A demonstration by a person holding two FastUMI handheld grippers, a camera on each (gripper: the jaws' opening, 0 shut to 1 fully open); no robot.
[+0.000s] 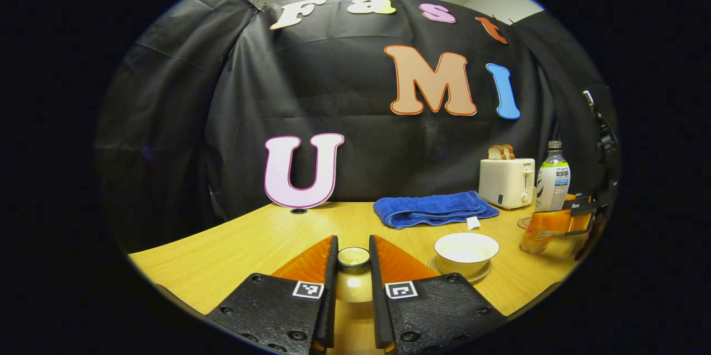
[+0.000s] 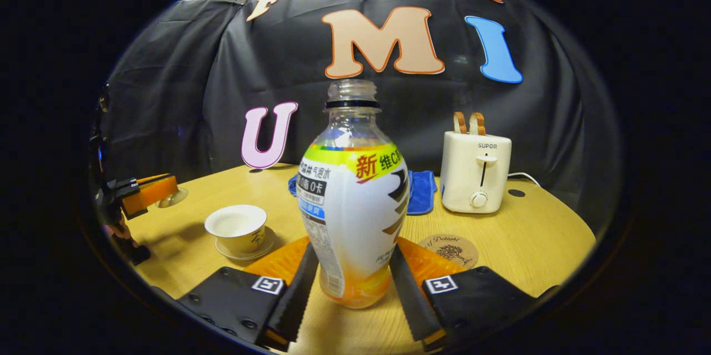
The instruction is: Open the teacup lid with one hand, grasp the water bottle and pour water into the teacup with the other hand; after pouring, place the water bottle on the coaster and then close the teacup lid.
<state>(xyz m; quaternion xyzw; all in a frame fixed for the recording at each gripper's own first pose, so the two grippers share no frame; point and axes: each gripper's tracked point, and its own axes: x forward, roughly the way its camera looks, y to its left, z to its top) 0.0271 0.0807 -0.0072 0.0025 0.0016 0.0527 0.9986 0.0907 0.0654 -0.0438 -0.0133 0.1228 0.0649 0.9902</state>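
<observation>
With the left tool (image 1: 353, 258) pinching the lid (image 1: 354, 256) clear of the open teacup (image 1: 466, 251), and our right tool (image 2: 354, 266) clamped on the water bottle (image 2: 353, 199) upright over the counter (image 2: 533, 233), pouring, the coaster (image 2: 451, 249) and re-lidding remain.

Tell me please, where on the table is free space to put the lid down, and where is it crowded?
Free: the bare wood left of the teacup, up to the towel. In the right gripper view, the table is bare right of the coaster. Crowded: toaster, bottle, teacup and right tongs stand close.
</observation>
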